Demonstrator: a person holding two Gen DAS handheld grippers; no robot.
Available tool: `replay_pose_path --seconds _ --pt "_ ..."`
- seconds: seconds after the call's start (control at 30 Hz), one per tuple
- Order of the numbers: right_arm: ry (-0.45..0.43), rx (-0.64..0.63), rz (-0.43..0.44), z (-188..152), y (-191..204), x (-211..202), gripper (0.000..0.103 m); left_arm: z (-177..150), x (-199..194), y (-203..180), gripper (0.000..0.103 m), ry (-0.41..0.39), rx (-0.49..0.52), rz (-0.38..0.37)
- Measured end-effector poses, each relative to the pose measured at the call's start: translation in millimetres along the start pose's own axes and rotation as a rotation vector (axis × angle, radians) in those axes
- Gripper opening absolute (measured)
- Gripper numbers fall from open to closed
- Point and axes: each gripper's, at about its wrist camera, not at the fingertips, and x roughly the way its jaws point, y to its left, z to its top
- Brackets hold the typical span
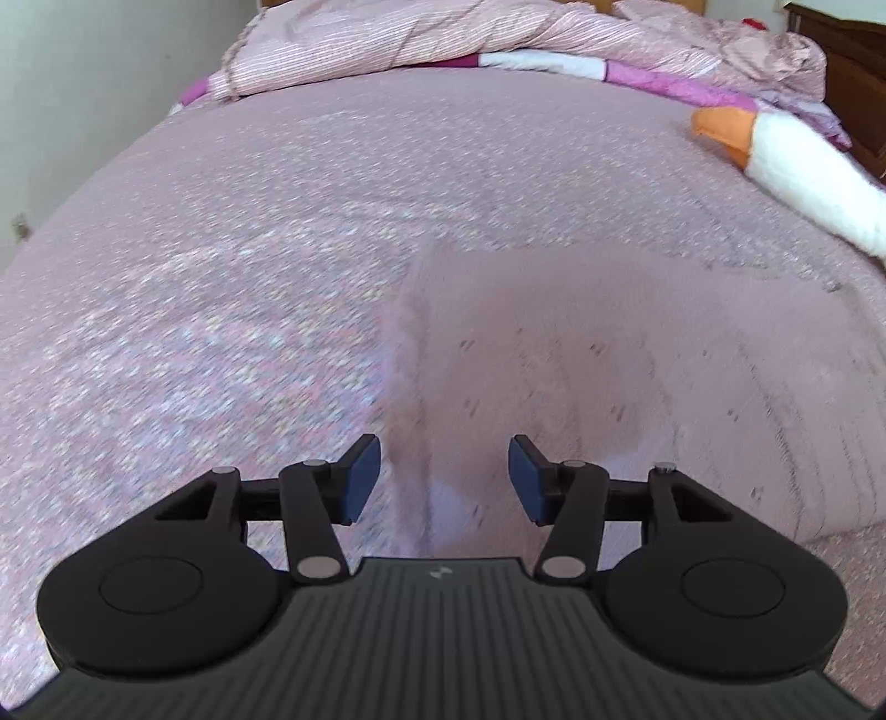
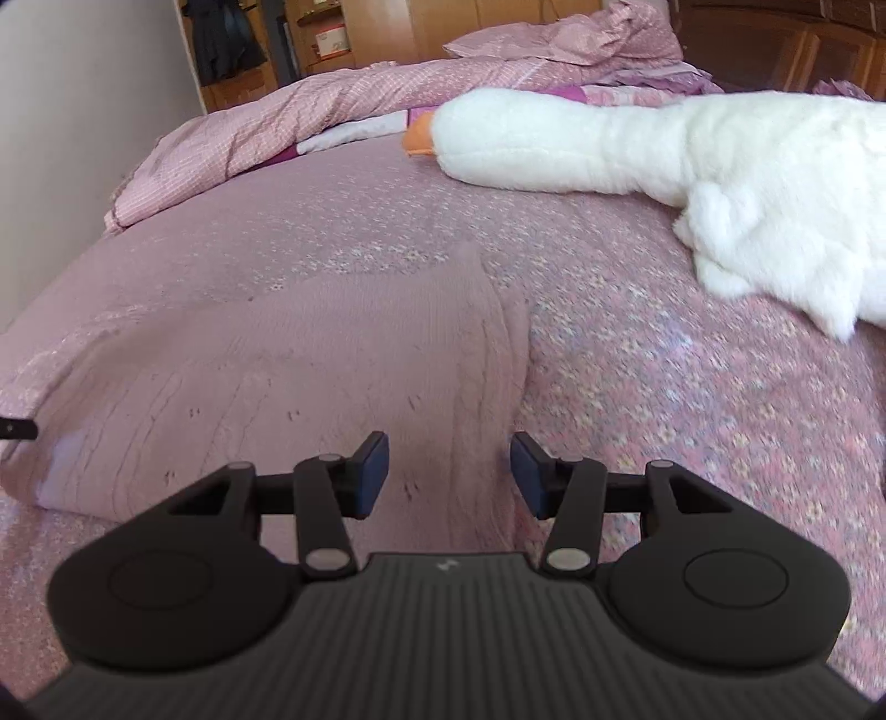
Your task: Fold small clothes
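On a floral bedspread (image 1: pixel 194 249), a pink garment (image 1: pixel 581 360) is spread flat, framed by the left gripper (image 1: pixel 444 479) and right gripper (image 2: pixel 448 476), both held spread apart and empty.

A dusty pink knitted garment (image 2: pixel 310 365), flecked with small dark marks, is seen on a pink bedspread (image 1: pixel 194 266) speckled with pale flowers. A white plush goose (image 2: pixel 720 166) with an orange beak (image 2: pixel 418 138) is seen far right. A pink checked duvet (image 1: pixel 387 39) is banded purple and white.
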Motion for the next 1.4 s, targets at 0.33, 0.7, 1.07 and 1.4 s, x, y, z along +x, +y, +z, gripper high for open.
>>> replay_pose_path --seconds 0.33,0.7,1.07,1.4 --pt "-0.014 0.090 0.006 -14.1 -15.4 -8.8 0.051 -29.3 -26.2 -10.7 0.060 0.030 -0.045 0.019" --pt "-0.053 0.336 0.087 -15.9 -53.9 -7.4 0.072 -53.3 -42.0 -22.1 0.066 0.047 -0.076 0.044" --pt "0.068 0.363 0.062 -2.0 -65.7 21.1 0.073 -55.8 -44.0 -21.7 0.067 0.065 -0.081 0.068" --pt "0.123 0.312 0.146 4.3 -54.5 36.4 0.074 -54.8 -46.8 -20.1 0.067 0.068 -0.087 0.066"
